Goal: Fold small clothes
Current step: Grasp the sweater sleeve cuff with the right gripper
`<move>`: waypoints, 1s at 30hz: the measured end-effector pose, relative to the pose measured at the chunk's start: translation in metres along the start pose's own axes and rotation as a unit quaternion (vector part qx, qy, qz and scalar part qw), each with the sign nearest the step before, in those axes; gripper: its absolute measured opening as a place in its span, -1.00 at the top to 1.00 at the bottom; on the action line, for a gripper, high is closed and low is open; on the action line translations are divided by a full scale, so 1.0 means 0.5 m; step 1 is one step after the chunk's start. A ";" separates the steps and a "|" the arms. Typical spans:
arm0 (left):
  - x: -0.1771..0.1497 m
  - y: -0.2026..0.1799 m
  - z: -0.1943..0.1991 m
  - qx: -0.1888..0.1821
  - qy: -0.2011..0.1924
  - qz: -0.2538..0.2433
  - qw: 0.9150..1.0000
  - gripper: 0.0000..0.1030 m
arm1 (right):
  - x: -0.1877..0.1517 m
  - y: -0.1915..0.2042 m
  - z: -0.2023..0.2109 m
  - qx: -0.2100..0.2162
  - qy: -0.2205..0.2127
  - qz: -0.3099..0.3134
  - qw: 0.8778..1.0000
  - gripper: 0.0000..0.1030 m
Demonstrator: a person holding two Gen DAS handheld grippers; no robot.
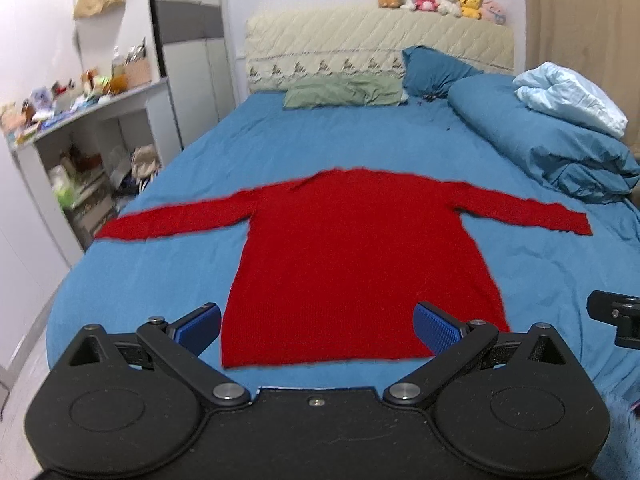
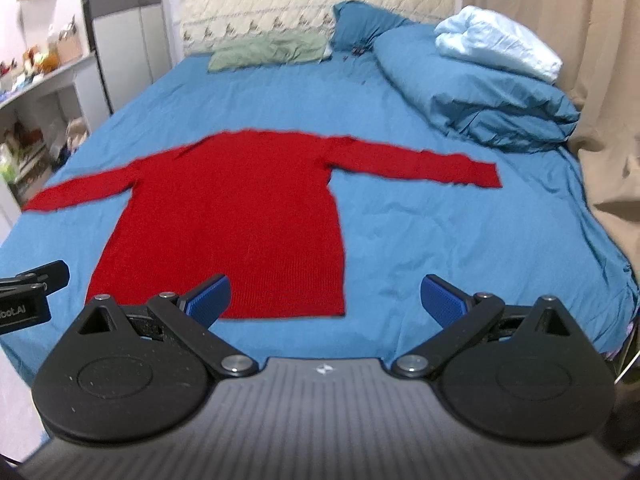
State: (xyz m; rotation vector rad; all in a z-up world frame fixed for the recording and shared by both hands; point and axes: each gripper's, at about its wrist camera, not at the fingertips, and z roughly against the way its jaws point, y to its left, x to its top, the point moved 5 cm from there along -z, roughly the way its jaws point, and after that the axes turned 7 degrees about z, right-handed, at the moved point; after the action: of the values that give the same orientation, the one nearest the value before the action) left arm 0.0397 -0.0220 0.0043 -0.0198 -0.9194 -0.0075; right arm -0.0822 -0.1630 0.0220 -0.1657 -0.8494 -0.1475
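A red long-sleeved sweater [image 1: 352,256] lies flat on the blue bed sheet [image 1: 152,280], both sleeves spread out sideways and its hem toward me. It also shows in the right wrist view [image 2: 240,216]. My left gripper [image 1: 318,326] is open and empty, hovering over the sweater's hem. My right gripper [image 2: 326,300] is open and empty, above the hem's right corner. The right gripper's edge shows in the left wrist view [image 1: 618,316], and the left gripper's edge shows in the right wrist view [image 2: 32,292].
A bundled blue duvet [image 1: 560,148] with a pale blue cloth [image 1: 572,96] lies at the right. A green pillow [image 1: 344,92] and blue pillow [image 1: 432,68] sit by the headboard [image 1: 360,44]. Cluttered shelves [image 1: 80,144] stand left; a beige curtain [image 2: 600,80] hangs right.
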 end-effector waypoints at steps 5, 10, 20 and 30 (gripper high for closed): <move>0.127 -0.091 -0.015 -0.040 -0.051 -0.022 0.998 -1.00 | 0.080 -0.105 -0.005 -0.010 -0.030 -0.051 0.998 -1.00; 0.252 -0.190 -0.105 -0.071 -0.077 -0.039 0.994 -1.00 | 0.156 -0.258 -0.096 -0.027 -0.040 -0.112 0.993 -1.00; 0.361 -0.358 -0.536 -0.099 0.002 -0.046 0.994 -1.00 | 0.179 -0.499 -0.500 -0.082 -0.002 -0.210 0.974 -1.00; 0.294 -0.421 -0.894 -0.101 0.093 -0.051 0.989 -1.00 | 0.113 -0.566 -0.869 -0.089 0.010 -0.270 0.959 -0.99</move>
State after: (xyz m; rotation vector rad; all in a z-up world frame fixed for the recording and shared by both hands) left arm 0.4810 -0.2413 -0.1469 -0.1576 -0.7291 -0.1937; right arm 0.2179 -0.5318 -0.1931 -0.0961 -0.8453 -0.7378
